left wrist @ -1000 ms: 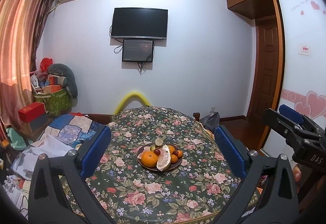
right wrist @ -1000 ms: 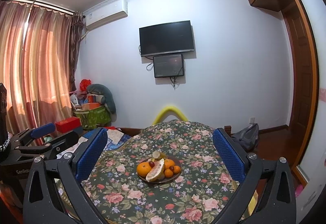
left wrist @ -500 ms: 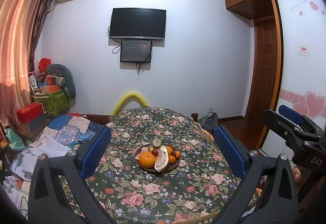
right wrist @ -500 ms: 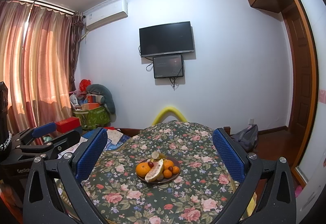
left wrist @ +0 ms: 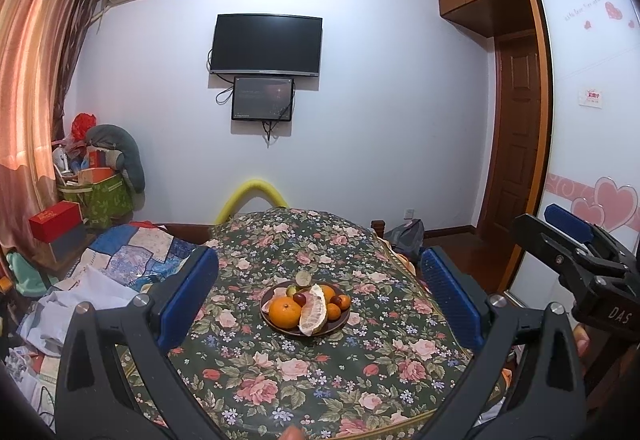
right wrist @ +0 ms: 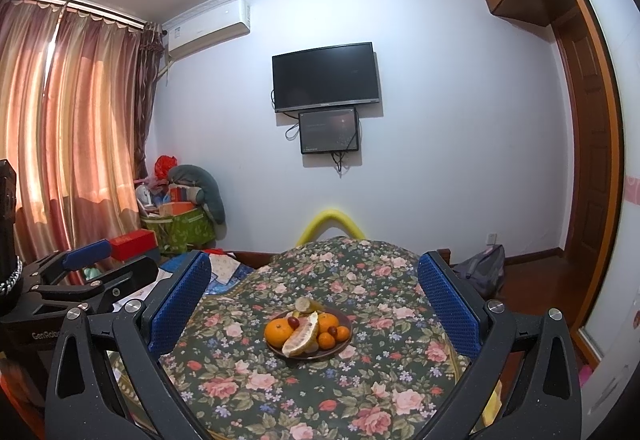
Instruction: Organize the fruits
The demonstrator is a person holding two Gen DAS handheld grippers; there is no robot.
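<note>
A dark round plate [left wrist: 267,321] of fruit sits mid-table on a floral cloth; it also shows in the right wrist view [right wrist: 347,323]. It holds a large orange [left wrist: 285,313], a pomelo wedge [left wrist: 314,311], small oranges, dark red fruits and a cut green fruit [left wrist: 303,279] at the far rim. My left gripper [left wrist: 320,296] is open and empty, well short of the plate. My right gripper [right wrist: 314,306] is open and empty, also short of it. Each gripper shows in the other's view: the right [left wrist: 576,240], the left [right wrist: 86,260].
The round table [left wrist: 360,380] has a floral cloth. A yellow chair back [left wrist: 251,196] stands at its far edge. A cluttered bed [left wrist: 120,260] and a green bag [left wrist: 100,196] are on the left. A bag [left wrist: 408,236] lies on the floor by the door on the right.
Both views have lifted and drawn back slightly, so the plate sits a little lower and smaller. Both grippers stay open and empty.
</note>
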